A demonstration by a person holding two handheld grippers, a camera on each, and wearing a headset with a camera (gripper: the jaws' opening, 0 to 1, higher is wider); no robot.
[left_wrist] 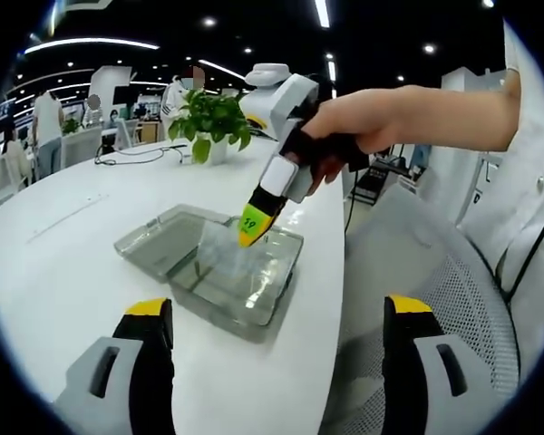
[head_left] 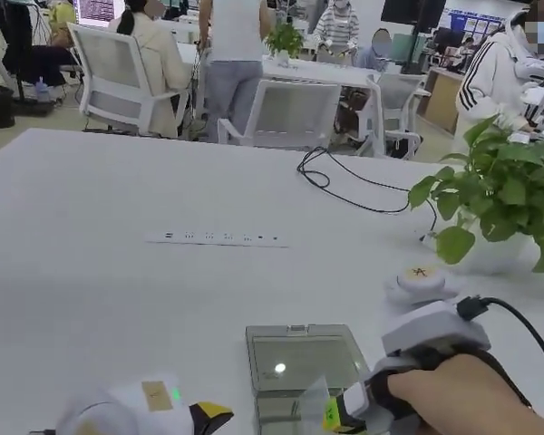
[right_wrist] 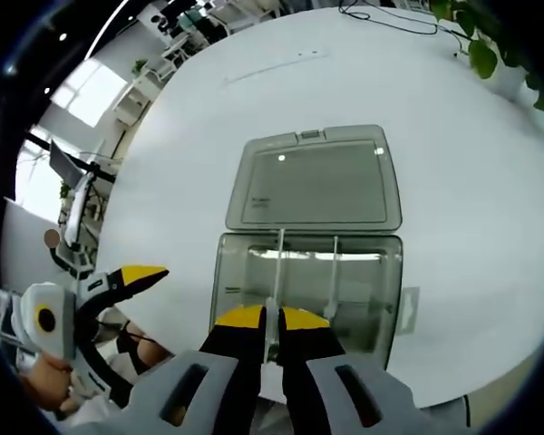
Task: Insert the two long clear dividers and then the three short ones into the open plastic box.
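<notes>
The open clear plastic box [right_wrist: 308, 281] lies near the table's front edge, its lid [right_wrist: 313, 181] folded flat behind the tray. My right gripper [right_wrist: 272, 317] is shut on a long clear divider [right_wrist: 277, 272] that stands upright in the tray. A second long divider [right_wrist: 334, 272] stands parallel to its right. In the left gripper view the right gripper [left_wrist: 249, 227] hovers over the box [left_wrist: 218, 272] with the divider [left_wrist: 219, 252] below its yellow tips. My left gripper [left_wrist: 276, 308] is open and holds nothing, left of the box. In the head view the lid [head_left: 299, 358], right gripper [head_left: 334, 417] and left gripper [head_left: 208, 419] sit low.
A small clear piece [right_wrist: 408, 304] lies on the table just right of the tray. A potted plant [head_left: 503, 195], a round white puck [head_left: 422, 281] and a black cable [head_left: 363, 186] occupy the right side. A white power strip [head_left: 218, 238] lies mid-table. Chairs and people stand beyond.
</notes>
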